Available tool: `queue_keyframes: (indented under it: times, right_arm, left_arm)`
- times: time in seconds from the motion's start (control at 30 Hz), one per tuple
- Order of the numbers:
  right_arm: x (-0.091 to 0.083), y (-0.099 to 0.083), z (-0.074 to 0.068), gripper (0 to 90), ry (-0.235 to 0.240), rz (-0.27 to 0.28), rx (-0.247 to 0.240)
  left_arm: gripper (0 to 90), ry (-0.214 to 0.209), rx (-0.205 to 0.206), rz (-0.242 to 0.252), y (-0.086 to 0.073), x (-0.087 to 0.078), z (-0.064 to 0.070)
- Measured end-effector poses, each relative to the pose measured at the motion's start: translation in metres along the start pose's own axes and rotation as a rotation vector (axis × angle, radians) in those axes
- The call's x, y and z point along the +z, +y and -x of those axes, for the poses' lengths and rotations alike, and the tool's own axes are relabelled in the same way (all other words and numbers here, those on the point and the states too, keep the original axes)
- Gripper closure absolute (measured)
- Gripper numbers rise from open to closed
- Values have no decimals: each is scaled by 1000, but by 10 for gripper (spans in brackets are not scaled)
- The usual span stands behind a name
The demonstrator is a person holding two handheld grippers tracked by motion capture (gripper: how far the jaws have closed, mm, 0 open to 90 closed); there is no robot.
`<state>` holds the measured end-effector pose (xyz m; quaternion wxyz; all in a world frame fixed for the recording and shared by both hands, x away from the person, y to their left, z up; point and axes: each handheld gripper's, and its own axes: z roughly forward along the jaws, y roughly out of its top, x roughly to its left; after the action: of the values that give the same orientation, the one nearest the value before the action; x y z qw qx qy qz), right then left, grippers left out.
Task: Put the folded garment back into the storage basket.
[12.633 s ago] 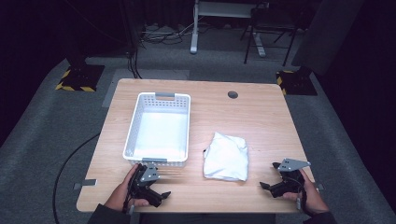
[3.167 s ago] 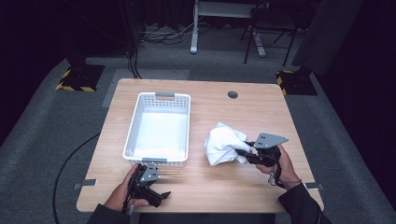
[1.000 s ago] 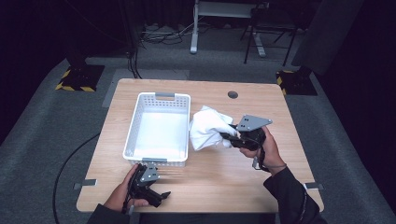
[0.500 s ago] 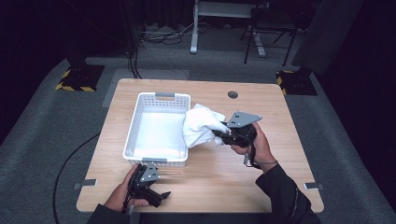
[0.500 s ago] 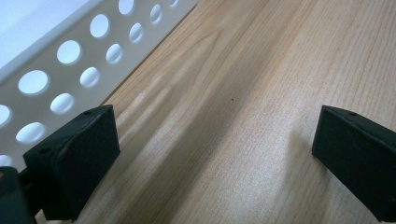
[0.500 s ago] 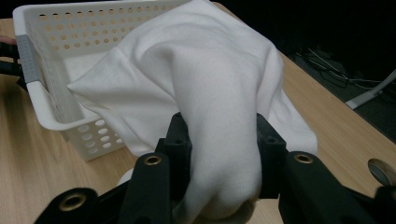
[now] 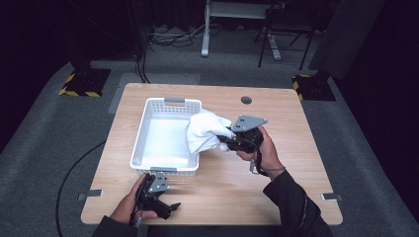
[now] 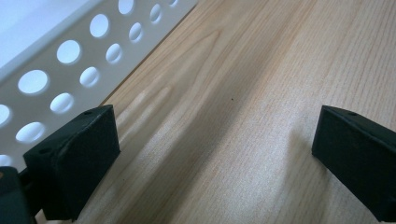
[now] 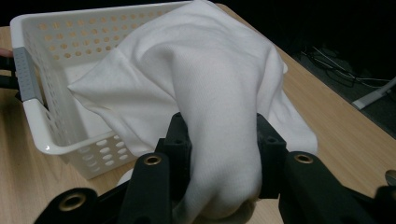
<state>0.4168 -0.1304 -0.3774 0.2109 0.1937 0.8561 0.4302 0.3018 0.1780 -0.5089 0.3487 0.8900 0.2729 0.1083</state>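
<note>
One white cloth (image 7: pixel 205 131) clamped in right gripper (image 7: pixel 228 143), at basket (image 7: pixel 148 116) rim; next: lower in, release. Left gripper (image 8: pixel 212 154) jaws spread, idle.

The basket (image 7: pixel 165 140) sits on the table (image 7: pixel 296 113) between the two tongs: just beyond the left gripper (image 7: pixel 157 196), which rests at the table's near edge with the basket wall (image 8: pixel 60 70) to the left of its jaws, and to the left of the right gripper (image 7: pixel 228 140). The cloth (image 7: pixel 203 131) is pinched in the right gripper's jaws and hangs ahead of them, draped over the basket's right rim (image 9: pixel 56 148) and partly inside it.
</note>
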Motion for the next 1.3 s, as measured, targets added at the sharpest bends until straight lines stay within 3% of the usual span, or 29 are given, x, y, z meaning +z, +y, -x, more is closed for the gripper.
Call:
queue_keyframes:
  times: [0.47, 1.3]
  right_arm:
    - [24, 12, -9, 658, 0, -19, -16]
    - [60, 33, -33, 656, 44, -35, -33]
  left_arm:
    - [7, 0, 0, 0, 0, 0, 0]
    - [7, 0, -1, 0, 0, 0, 0]
